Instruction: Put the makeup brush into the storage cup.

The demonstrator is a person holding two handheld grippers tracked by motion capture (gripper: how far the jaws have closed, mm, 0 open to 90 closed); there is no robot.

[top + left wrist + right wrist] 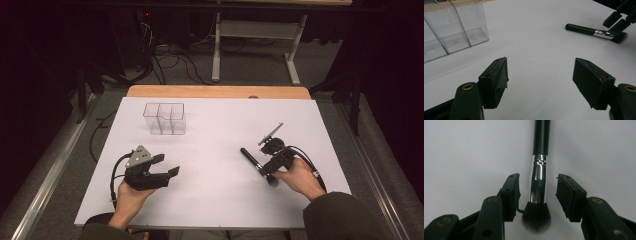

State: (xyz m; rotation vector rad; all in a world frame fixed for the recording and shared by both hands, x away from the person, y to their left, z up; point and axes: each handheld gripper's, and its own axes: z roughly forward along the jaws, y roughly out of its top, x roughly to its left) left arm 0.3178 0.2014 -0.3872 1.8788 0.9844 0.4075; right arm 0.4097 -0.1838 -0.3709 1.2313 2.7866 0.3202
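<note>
With the right tool (537,195) spread astride the brush (537,182) at the bench's (215,200) four o'clock, closing on its slick silver ferrule risks a slip, while the left tool (541,80) hangs spread and empty.

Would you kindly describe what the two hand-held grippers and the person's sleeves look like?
Both are black with two blocky jaws and brass-coloured rivets. The left hand-held gripper carries a grey three-cornered plate; the right hand-held gripper trails a black cable. The sleeves are dark olive.
</note>
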